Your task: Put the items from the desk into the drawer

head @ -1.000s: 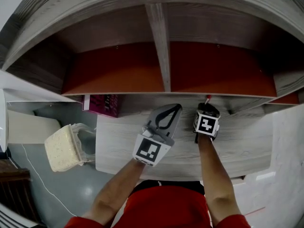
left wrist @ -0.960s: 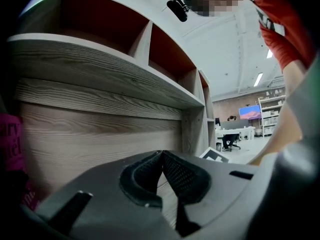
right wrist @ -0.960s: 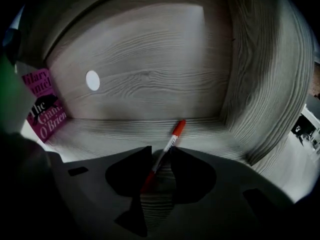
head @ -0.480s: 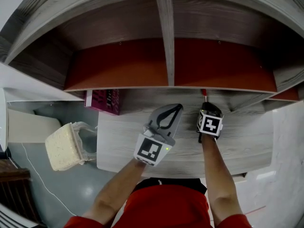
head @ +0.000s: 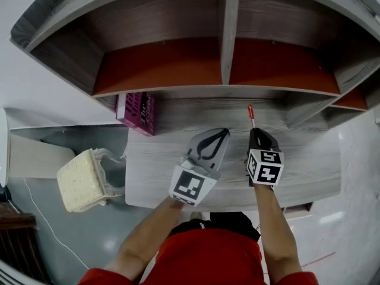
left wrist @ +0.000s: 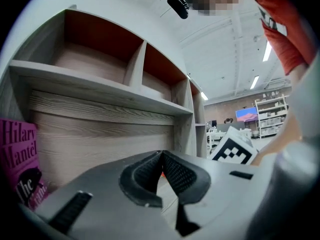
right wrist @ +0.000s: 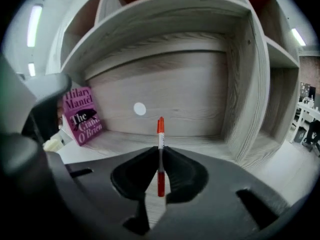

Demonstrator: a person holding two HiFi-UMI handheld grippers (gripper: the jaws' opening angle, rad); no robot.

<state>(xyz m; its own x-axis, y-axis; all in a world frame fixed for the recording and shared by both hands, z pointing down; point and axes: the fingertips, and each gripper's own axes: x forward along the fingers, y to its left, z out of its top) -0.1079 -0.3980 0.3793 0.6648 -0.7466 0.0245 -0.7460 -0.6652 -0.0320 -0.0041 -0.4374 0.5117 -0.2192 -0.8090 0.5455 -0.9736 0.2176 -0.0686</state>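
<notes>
Right gripper [right wrist: 160, 153]: jaws clamped on a red marker [right wrist: 160, 134] that points at the desk's back edge.
Left gripper [left wrist: 161, 158]: jaws pressed together, nothing between them.
Desk [head: 309, 159]: pale wood grain, with a pink book [head: 138, 113] at the back left corner.
Room: grey floor [head: 71, 230]; a cream seat [head: 80, 180], perhaps a stool, off the left edge.

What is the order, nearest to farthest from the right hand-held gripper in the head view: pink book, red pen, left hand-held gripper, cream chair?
1. Red pen, clamped in its jaws.
2. Left hand-held gripper, just left.
3. Pink book, desk's back-left corner.
4. Cream chair, beyond the desk, far left.
</notes>
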